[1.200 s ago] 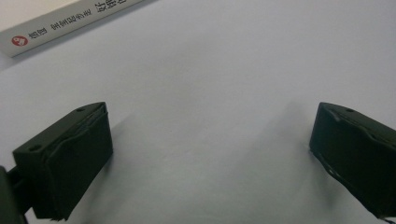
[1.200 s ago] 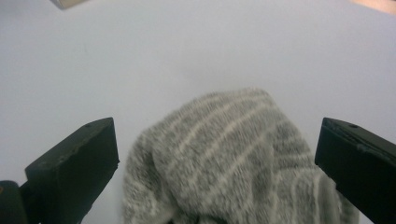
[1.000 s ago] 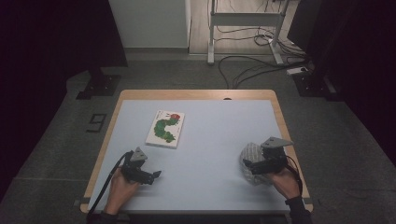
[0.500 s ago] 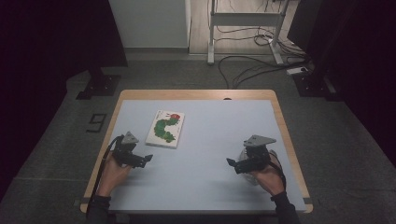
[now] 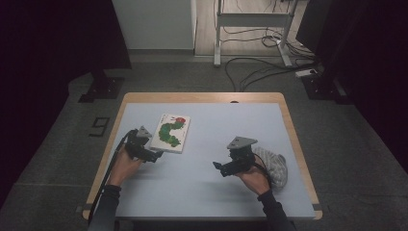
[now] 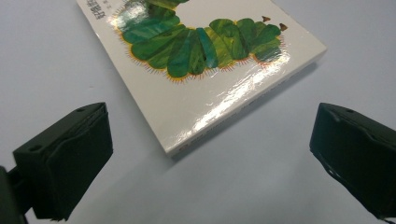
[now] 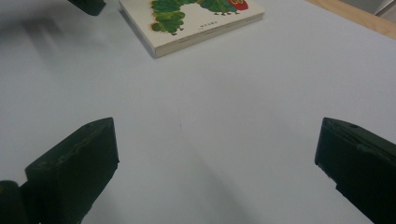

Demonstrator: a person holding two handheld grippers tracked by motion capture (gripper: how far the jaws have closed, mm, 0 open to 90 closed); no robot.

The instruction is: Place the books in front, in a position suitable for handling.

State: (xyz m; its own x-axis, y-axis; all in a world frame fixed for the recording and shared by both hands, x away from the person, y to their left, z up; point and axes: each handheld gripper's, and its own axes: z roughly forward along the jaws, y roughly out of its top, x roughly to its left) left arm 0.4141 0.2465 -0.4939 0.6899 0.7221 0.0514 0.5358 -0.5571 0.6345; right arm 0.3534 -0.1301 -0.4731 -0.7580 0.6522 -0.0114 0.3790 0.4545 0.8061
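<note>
The right gripper (image 5: 217, 167) hovers low over the bare table (image 5: 211, 130), jaws spread wide and empty, aimed across at the book (image 5: 171, 133); a grey cloth (image 5: 275, 166) lies just behind that hand. The left gripper (image 5: 156, 156), jaws also wide and holding nothing, sits just at the near corner of the book, which lies flat on the table's left half.

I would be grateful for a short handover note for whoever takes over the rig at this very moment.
Left gripper: open, jaws wide, at the near left corner of the picture book, not gripping it.
Right gripper: open, over bare table, aimed towards the book.
The book lies flat and closed, left of the table's centre. A grey cloth lies by the right hand.
Done: approach only. Left: likely to grip the book; nothing is held yet.
</note>
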